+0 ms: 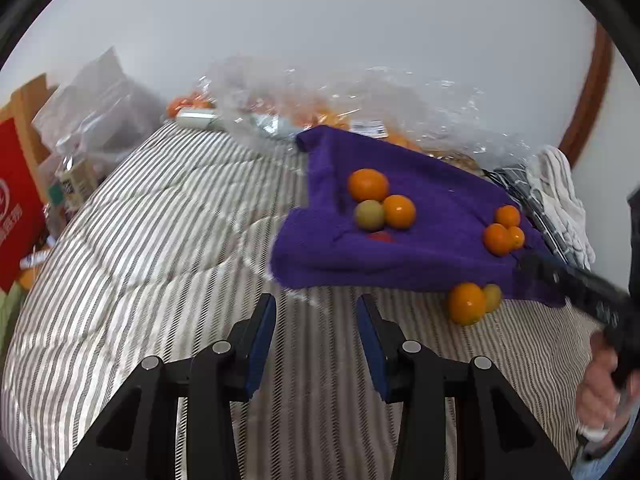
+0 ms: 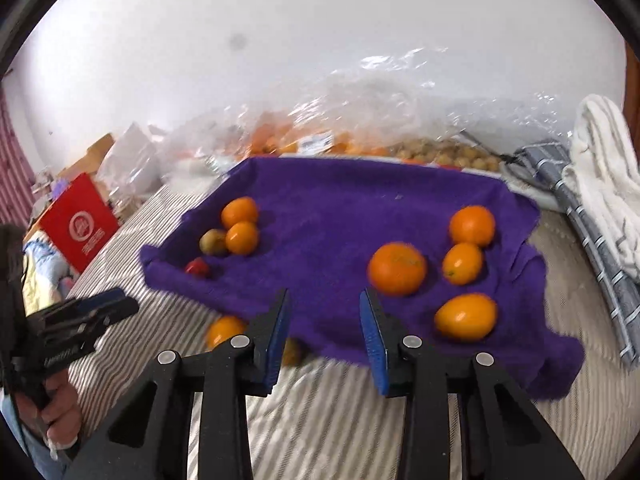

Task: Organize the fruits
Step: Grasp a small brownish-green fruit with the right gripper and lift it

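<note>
A purple towel (image 1: 420, 236) (image 2: 340, 220) lies on a striped bed. On its left part sit two oranges (image 2: 240, 224), a yellow-green fruit (image 2: 213, 242) and a small red fruit (image 2: 198, 267). On its right part lie several oranges (image 2: 397, 268). One orange (image 1: 466, 303) and a yellowish fruit (image 1: 493, 297) lie on the bed by the towel's front edge. My left gripper (image 1: 316, 320) is open and empty, short of the towel. My right gripper (image 2: 324, 312) is open and empty above the towel's front edge, left of the large orange.
Clear plastic bags of fruit (image 1: 320, 100) lie behind the towel against the white wall. A red box (image 1: 16, 200) and clutter stand at the left. White and checked cloths (image 2: 600, 184) lie at the right. The striped bedding (image 1: 140, 240) stretches left and forward.
</note>
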